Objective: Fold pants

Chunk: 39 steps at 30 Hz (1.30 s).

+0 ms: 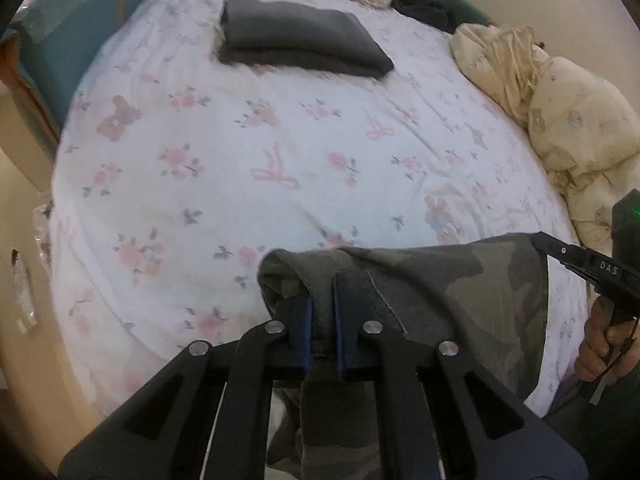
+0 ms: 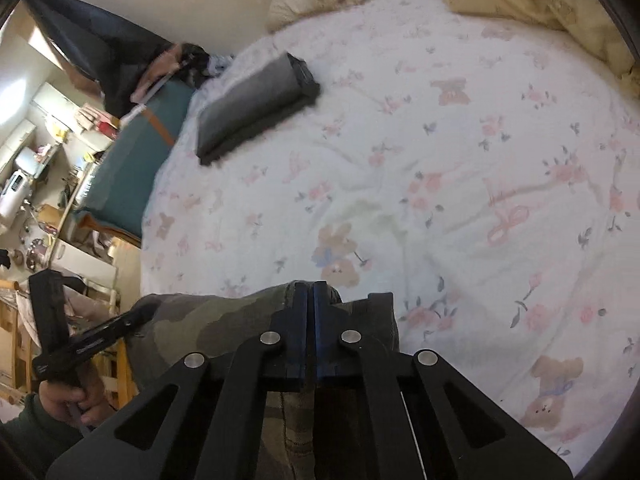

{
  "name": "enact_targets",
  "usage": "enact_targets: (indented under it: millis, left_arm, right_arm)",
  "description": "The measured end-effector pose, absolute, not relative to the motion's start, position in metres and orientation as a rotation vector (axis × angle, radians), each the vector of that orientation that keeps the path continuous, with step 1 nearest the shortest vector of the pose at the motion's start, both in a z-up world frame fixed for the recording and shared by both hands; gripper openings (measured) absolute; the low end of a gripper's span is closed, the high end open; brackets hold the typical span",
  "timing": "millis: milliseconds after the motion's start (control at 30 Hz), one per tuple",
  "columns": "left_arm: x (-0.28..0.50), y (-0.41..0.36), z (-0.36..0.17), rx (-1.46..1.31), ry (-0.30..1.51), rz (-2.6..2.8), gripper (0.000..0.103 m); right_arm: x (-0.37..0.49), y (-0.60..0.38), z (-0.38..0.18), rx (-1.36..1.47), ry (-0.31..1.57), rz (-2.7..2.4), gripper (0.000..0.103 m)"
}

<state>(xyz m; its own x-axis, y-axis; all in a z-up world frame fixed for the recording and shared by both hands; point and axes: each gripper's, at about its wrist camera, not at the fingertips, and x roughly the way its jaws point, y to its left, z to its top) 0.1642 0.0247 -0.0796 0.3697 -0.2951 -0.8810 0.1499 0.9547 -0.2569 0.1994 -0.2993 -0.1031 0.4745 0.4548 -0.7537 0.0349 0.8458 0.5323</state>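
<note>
Both tongs clamp camouflage pants; shelves right-view only

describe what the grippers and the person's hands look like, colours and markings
Both are matte black two-finger tools: the left gripper and right gripper have angular linkage arms with cut-out slots, round silver pivot pins and blue finger pads. Seen from the left wrist view, the right one has white lettering on its side and a green light on its body. The bare left hand wears a dark green sleeve.

Left gripper jaws clamping camouflage pants, floral bedsheet, folded grey garment
</note>
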Motion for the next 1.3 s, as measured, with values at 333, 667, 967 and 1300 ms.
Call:
enact_targets:
  millis: [333, 667, 967, 1300]
  left_arm:
    - [0.166, 0.019, -0.085, -0.09, 1.173, -0.295, 0.006]
    - [0.159, 0.03, -0.083, -0.129, 1.169, -0.296, 0.006]
    - [0.163, 0.046, -0.084, -0.286, 1.206, -0.289, 0.014]
    - [0.185, 0.049, -0.074, -0.304, 1.184, -0.227, 0.058]
  right_arm:
    - [0.203, -0.302, -0.125, 0.442, 1.132, 0.174, 0.001]
    - [0.186, -0.306, -0.097, 0.461, 1.056, 0.207, 0.001]
    - [0.187, -0.318, -0.117, 0.586, 1.114, 0.224, 0.009]
    - [0.213, -0.325, -0.105, 0.614, 1.117, 0.254, 0.023]
